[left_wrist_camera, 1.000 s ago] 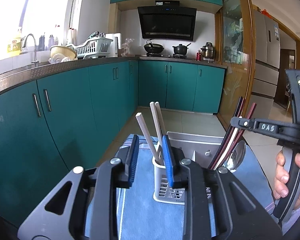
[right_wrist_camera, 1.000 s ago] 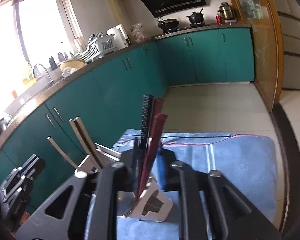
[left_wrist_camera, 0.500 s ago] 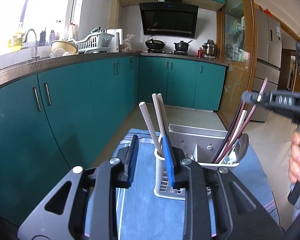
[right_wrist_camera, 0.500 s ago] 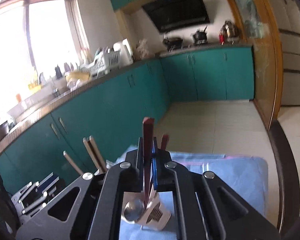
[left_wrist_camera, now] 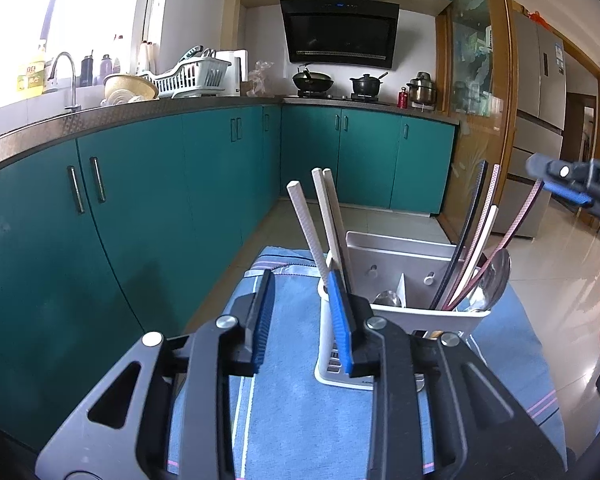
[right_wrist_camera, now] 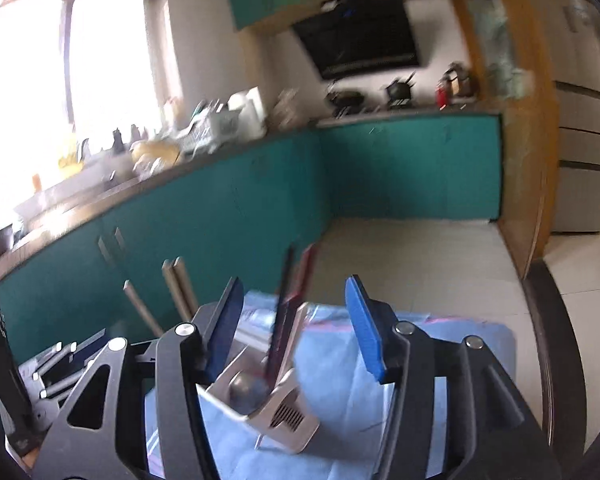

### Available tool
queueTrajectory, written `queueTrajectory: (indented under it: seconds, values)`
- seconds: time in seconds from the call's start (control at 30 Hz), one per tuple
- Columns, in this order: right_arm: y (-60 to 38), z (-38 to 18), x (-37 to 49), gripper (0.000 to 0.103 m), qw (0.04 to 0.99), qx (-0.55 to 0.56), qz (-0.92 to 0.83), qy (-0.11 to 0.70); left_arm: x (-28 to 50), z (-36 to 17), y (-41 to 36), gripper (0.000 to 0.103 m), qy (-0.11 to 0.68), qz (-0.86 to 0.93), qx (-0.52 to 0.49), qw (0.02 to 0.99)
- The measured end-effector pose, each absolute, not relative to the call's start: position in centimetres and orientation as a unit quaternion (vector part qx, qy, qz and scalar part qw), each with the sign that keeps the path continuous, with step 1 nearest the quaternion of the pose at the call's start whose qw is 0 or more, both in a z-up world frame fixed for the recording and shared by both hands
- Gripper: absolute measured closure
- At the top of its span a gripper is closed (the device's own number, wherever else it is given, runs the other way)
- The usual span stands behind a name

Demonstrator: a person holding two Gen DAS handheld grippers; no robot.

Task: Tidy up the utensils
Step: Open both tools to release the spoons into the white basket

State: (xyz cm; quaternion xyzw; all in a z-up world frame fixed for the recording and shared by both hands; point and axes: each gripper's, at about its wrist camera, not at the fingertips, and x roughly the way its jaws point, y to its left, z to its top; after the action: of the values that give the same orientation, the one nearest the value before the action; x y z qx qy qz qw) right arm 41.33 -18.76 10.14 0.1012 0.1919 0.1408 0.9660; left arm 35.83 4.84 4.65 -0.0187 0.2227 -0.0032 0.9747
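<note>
A white utensil holder (left_wrist_camera: 404, 312) stands on a blue cloth (left_wrist_camera: 300, 408). White chopsticks (left_wrist_camera: 320, 232) lean in its left compartment. Dark and pink chopsticks (left_wrist_camera: 476, 248) and a metal spoon (left_wrist_camera: 494, 280) lean in its right compartment. My left gripper (left_wrist_camera: 304, 320) is open and empty, in front of the holder's left end. My right gripper (right_wrist_camera: 296, 328) is open and empty above the holder (right_wrist_camera: 268, 412), with the dark chopsticks (right_wrist_camera: 288, 312) standing between its fingers. The right gripper's tip (left_wrist_camera: 568, 188) shows at the upper right of the left wrist view.
Teal kitchen cabinets (left_wrist_camera: 140, 208) run along the left and back. A tiled floor (left_wrist_camera: 564, 264) lies beyond the cloth. The left gripper's body (right_wrist_camera: 28, 380) sits at the lower left of the blurred right wrist view.
My right gripper was shut on a dark red chopstick; it has opened, let it stand in the holder's right compartment, and risen. My left gripper stayed open in place.
</note>
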Motion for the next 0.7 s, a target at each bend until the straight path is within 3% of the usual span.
queueTrajectory:
  seconds: [0.23, 0.7]
  values:
    - [-21.9, 7.9, 42.7, 0.063, 0.963, 0.126, 0.085, 0.221, 36.1, 4.3, 4.7, 0.076, 0.229, -0.003, -0.017, 0.973]
    - [-17.8, 4.9, 45.8, 0.064, 0.927, 0.158, 0.211, 0.267, 36.7, 3.6, 4.8, 0.072, 0.240, 0.002, -0.014, 0.971]
